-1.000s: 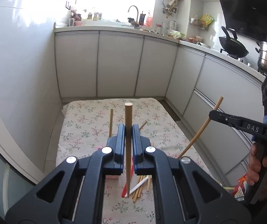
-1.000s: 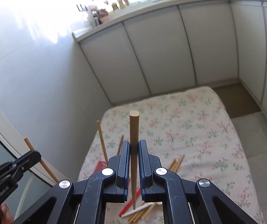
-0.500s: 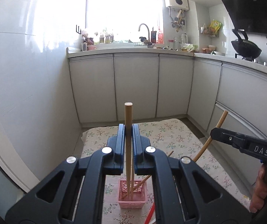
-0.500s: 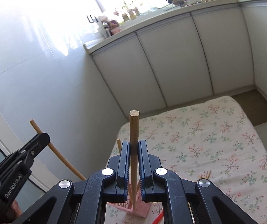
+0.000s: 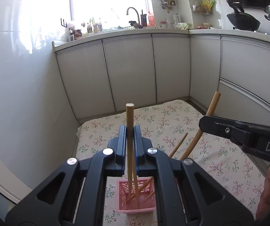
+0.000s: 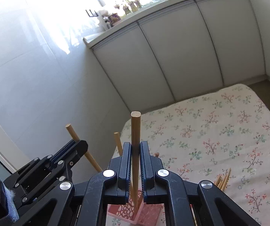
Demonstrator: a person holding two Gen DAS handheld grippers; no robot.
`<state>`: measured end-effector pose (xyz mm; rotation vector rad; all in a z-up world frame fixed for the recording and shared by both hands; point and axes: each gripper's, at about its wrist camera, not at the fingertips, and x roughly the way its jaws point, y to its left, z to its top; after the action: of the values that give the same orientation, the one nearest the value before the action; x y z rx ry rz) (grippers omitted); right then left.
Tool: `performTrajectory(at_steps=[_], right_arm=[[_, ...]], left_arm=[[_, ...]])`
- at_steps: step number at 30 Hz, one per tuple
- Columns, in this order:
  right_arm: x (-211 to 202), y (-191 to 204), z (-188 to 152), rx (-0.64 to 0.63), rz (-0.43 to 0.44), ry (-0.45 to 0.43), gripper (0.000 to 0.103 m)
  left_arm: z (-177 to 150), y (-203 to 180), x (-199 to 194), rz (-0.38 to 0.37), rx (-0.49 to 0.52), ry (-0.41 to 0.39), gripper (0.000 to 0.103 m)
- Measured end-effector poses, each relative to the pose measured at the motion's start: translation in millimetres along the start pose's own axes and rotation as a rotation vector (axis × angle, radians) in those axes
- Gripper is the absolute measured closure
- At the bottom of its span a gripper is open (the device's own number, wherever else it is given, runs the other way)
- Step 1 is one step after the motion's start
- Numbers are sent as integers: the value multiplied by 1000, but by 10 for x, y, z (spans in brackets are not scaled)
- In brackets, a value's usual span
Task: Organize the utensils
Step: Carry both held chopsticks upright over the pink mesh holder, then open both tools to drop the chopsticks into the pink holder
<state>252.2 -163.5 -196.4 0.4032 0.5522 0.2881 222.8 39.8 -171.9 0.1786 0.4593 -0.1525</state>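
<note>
Kitchen corner w/ white cabinet doors (image 5: 129, 71) along the back and right, glossy wall panel on the left, floral cloth (image 5: 219, 156) spread low over the floor. Cloth's far edge just short of the cabinets; left edge near the wall, so tight on that side, far more bare cloth to the right and rear. Pink perforated basket (image 5: 136, 207) upright near the cloth's front-left, right under both tools; seen in the right wrist view at (image 6: 150, 212). Inside it, a few wooden chopsticks leaning at a slant, tips down, upper ends toward the right. Left gripper (image 5: 130, 141) clenched on a wooden chopstick (image 5: 129, 124), long axis near vertical, blunt end up, lower end down inside the basket. Right gripper (image 6: 135, 160) likewise clamped tight on a second wooden chopstick (image 6: 135, 130), upright in its own view, lower end reaching the basket; from the left wrist view same stick (image 5: 211, 111) tilted, top leaning right, bottom toward the basket. Grippers close beside each other, not touching. Loose bundle of chopsticks (image 6: 223, 180) lying flat on the cloth to the right of the basket.
</note>
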Motion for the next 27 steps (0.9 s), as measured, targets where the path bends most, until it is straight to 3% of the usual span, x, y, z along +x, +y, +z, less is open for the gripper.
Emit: performTrajectory(at_steps=[8, 12, 14, 21, 24, 27], right_arm=[[209, -63, -115, -10, -15, 59, 90], [142, -101, -71, 20, 3, 59, 84], [57, -109, -28, 27, 6, 44, 75], [-306, -142, 125, 34, 0, 10, 62], [-450, -169, 148, 19, -23, 21, 55], [-560, -246, 123, 4, -62, 52, 51]], left_arm=[[-44, 20, 161, -19, -36, 88, 93], [-5, 50, 121, -34, -75, 98, 72], [10, 69, 85, -39, -95, 105, 68], [45, 64, -68, -64, -126, 156, 46], [3, 61, -145, -97, -151, 179, 34], [-66, 25, -187, -114, -144, 214, 27]])
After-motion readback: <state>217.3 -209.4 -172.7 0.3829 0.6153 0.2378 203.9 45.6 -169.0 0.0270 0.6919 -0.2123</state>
